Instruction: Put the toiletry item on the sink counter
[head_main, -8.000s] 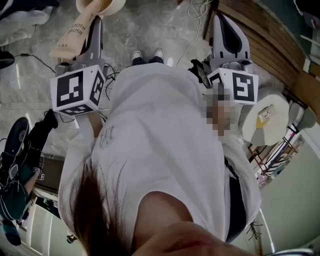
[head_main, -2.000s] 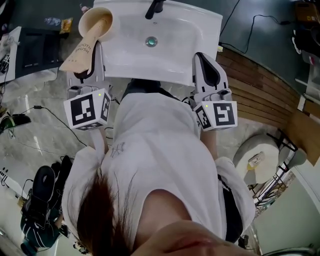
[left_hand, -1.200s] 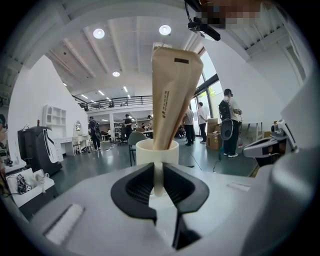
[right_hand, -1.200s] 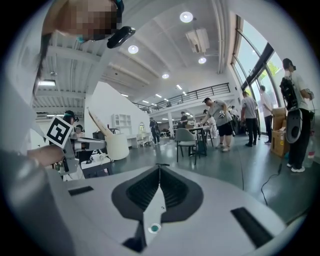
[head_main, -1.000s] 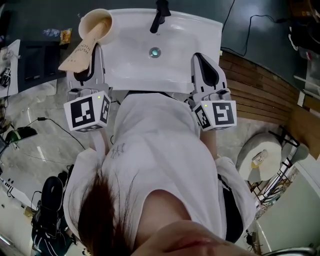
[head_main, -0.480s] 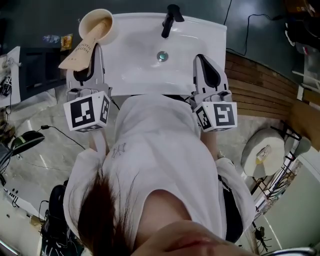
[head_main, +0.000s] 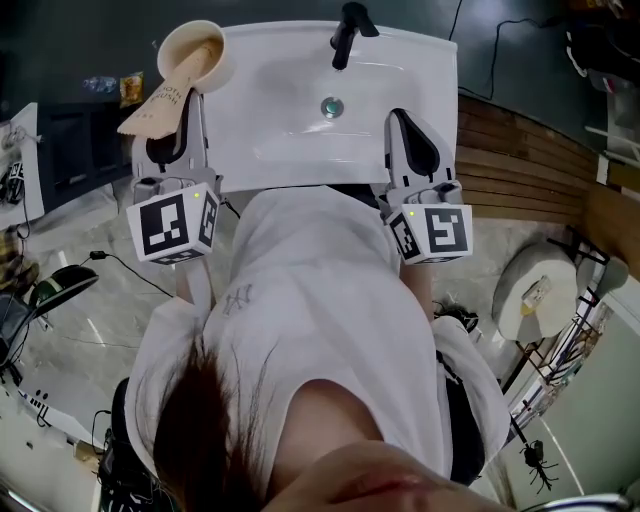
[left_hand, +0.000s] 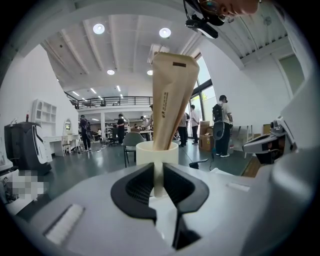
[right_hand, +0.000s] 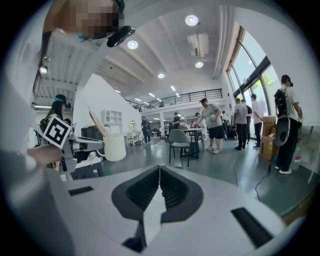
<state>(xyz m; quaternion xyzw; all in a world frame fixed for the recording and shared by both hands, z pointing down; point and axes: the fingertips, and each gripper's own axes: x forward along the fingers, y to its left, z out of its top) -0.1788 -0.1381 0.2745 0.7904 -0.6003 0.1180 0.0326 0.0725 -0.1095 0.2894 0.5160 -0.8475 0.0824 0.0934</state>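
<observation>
Clamps the cup, toothbrush pack inside, in the left gripper beside the sink — right gripper pinched together, empty.

Cream cup, upright, with a tan tapered toothbrush packet leaning out of it. Clamped low between the left gripper jaws. Just at the white sink counter's back-left corner, perhaps not resting on it.

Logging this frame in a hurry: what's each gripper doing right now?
Left gripper: shut on the cup.
Right gripper: shut, empty.
</observation>
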